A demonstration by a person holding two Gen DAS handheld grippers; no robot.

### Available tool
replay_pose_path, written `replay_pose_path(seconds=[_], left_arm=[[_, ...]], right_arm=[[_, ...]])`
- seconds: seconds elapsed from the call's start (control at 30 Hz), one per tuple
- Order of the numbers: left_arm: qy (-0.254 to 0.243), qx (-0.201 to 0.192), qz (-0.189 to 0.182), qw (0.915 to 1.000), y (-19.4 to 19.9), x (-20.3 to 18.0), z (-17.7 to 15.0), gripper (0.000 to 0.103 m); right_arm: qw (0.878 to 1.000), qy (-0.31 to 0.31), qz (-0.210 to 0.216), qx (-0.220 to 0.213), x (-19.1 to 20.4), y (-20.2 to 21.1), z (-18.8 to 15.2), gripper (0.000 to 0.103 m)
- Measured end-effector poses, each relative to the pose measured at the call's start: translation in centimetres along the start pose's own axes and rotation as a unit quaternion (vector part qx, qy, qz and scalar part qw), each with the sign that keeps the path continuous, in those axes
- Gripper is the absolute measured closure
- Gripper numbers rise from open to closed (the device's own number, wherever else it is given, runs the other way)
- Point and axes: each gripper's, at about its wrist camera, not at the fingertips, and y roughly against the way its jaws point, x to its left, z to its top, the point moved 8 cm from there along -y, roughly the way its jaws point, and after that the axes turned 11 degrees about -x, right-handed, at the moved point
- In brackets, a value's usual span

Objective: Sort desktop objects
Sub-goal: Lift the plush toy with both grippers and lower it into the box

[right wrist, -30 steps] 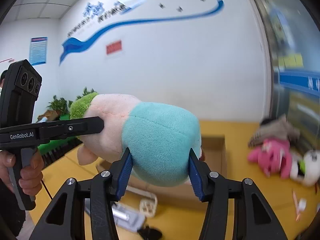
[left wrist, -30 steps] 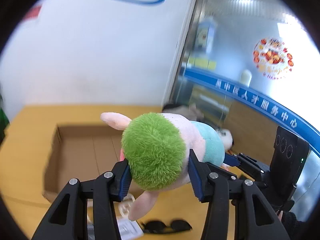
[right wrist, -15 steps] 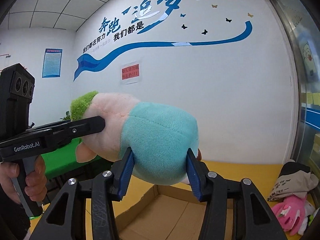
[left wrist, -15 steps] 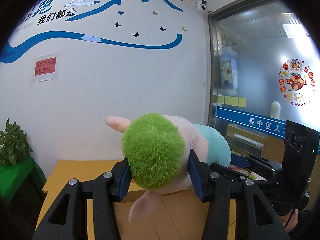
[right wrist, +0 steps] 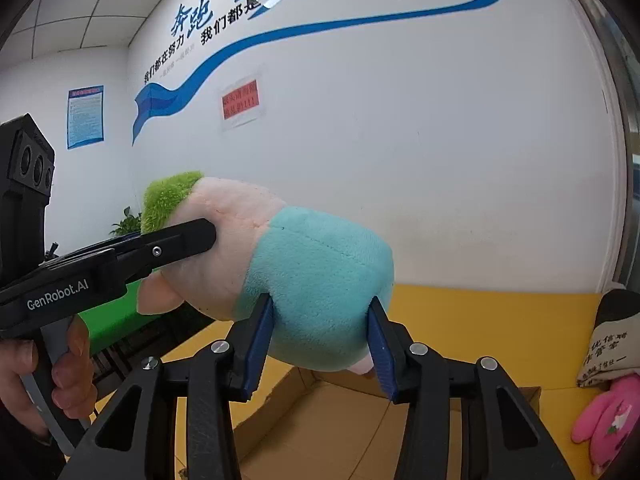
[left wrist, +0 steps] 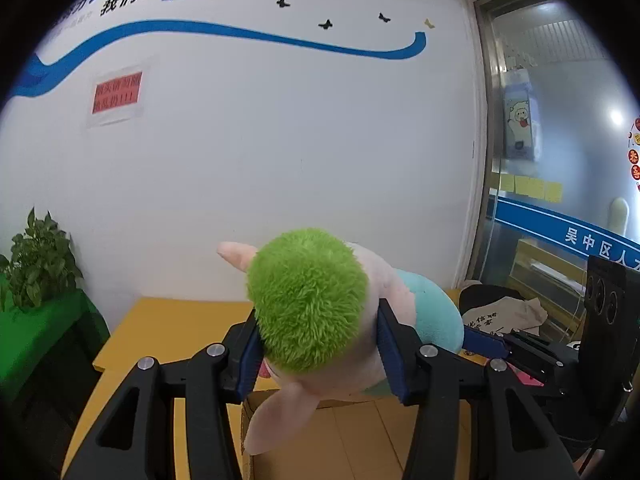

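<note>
Gripping the plush [left wrist: 308, 300] by its green head, the left tongs [left wrist: 318, 354] share it with the right tongs [right wrist: 316, 344], closing on its teal body above the box [right wrist: 344, 432].

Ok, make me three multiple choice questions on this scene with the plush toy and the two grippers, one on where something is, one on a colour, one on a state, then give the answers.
1. What lies directly below the plush toy?
A. a green cabinet
B. an open cardboard box
C. a pink toy

2. What colour is the toy's fuzzy head end?
A. green
B. red
C. black

3. How is the toy held?
A. it lies on the table
B. by one gripper only
C. by both grippers, one at each end

Answers:
1 B: the cardboard box opens under the toy in both views.
2 A: the left wrist view shows the green fuzz between the pads of the left gripper.
3 C: the left gripper clamps the green end, and the right gripper has the teal end between its closing jaws, pads pressing in.
</note>
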Motion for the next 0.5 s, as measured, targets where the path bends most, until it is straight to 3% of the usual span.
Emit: replay_pose_path(seconds=[0.2, 0.5], left_arm=[[0.035, 0.065, -0.016, 0.9972, -4.6, 2.5, -6.2, 0.053], [0.078, 0.176, -0.012, 0.9812, -10.1, 5.7, -15.8, 0.054]], right_arm=[[0.998, -0.015, -0.011, 0.061, -2.2, -4.9, -6.3, 0.054], [0.986, -0.067, -0.023, 0.148, -4.9, -11.5, -16.1, 0.054]])
